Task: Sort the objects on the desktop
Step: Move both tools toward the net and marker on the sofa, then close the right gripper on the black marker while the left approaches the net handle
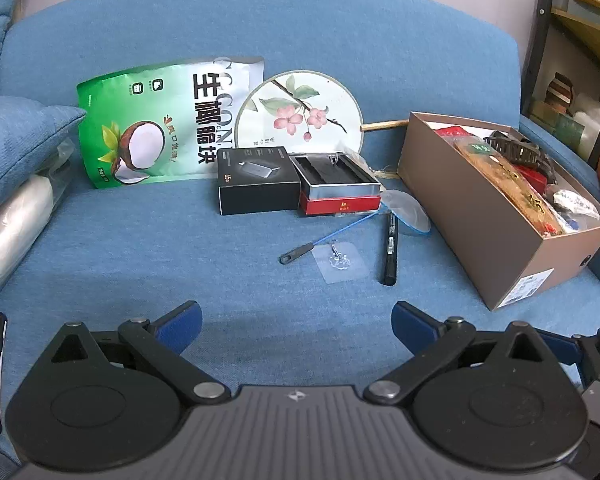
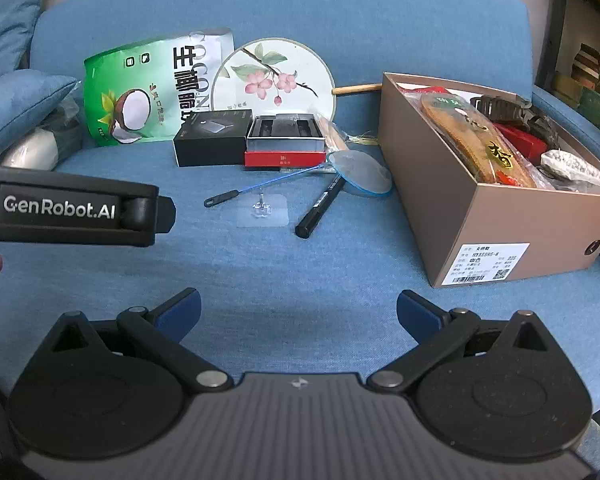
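On the blue sofa seat lie a green coconut snack bag (image 1: pixel 156 124) (image 2: pixel 148 92), a round flower fan (image 1: pixel 298 112) (image 2: pixel 272 76), a black box (image 1: pixel 256 180) (image 2: pixel 212 138), a red-and-silver box (image 1: pixel 338 186) (image 2: pixel 286 142), a small blue net (image 1: pixel 404 208) (image 2: pixel 360 172), a clear adhesive hook (image 1: pixel 340 262) (image 2: pixel 262 210) and a black pen (image 1: pixel 391 250) (image 2: pixel 320 210). A brown shoebox (image 1: pixel 484 216) (image 2: pixel 440 196) on the right holds several items. My left gripper (image 1: pixel 296 320) is open and empty, short of the hook. My right gripper (image 2: pixel 298 308) is open and empty.
Blue cushions (image 1: pixel 16 140) (image 2: pixel 16 108) and a clear plastic-wrapped roll (image 1: pixel 8 232) sit at the left. A shelf (image 1: pixel 576 60) stands beyond the sofa's right arm. The left gripper's body (image 2: pixel 72 212) juts in from the left in the right wrist view.
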A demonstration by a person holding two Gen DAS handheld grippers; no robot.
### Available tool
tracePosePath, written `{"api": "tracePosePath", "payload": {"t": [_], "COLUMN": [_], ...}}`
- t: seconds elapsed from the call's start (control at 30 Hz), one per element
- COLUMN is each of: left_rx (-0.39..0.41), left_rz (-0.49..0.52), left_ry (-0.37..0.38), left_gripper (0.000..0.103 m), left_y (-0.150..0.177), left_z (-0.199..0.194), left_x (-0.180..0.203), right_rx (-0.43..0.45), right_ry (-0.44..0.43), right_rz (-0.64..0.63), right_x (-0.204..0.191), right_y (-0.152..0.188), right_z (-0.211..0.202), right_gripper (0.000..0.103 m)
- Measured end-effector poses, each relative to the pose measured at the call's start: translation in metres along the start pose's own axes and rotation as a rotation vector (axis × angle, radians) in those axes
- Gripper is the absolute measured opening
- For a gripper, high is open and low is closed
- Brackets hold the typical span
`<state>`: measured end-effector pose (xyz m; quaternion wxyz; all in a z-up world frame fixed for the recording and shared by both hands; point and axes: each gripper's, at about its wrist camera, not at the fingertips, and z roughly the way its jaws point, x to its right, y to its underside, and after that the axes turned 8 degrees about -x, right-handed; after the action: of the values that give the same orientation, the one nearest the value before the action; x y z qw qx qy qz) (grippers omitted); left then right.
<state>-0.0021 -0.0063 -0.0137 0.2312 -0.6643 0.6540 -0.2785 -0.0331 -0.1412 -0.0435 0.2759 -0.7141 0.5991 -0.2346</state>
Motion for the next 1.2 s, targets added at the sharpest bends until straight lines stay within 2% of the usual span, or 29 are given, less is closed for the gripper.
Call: {"api": "tracePosePath", "payload": {"t": [0.67,0.83,1.0,1.1,1.2], "left_rx": [-0.041,-0.069,-0.096,-0.104,-0.097], "left_rz": [0.013,-0.004,-0.032,0.0,0.033], "left_ry": [-0.018,0.017,0.042,0.026,0.044], "left_gripper": [0.103,0.103,0.103,0.102,0.102], "left_y": [0.001,-0.005,-0.014,-0.022,-0.034], "left_z": [0.022,0.041,0.062,0.076,0.091], "left_x": [0.0,-0.007,-0.019,-0.022,-0.022], "right_rx": [-0.043,-0.068,-0.058,-0.045,-0.018], "right_ry": [-0.017,-0.035,-0.084,-0.106,-0.118], "right_rz": [0.015,0.009,-0.027,-0.043,-0.064], "right_x": [0.002,0.001,0.002,0.005,0.007], "right_y": [0.002,0.0,-0.011,-0.025,-0.043], "right_z": [0.021,0.04,0.063,0.08,0.098], "right_gripper": [0.101,0.101,0.101,0.101,0.101]}}
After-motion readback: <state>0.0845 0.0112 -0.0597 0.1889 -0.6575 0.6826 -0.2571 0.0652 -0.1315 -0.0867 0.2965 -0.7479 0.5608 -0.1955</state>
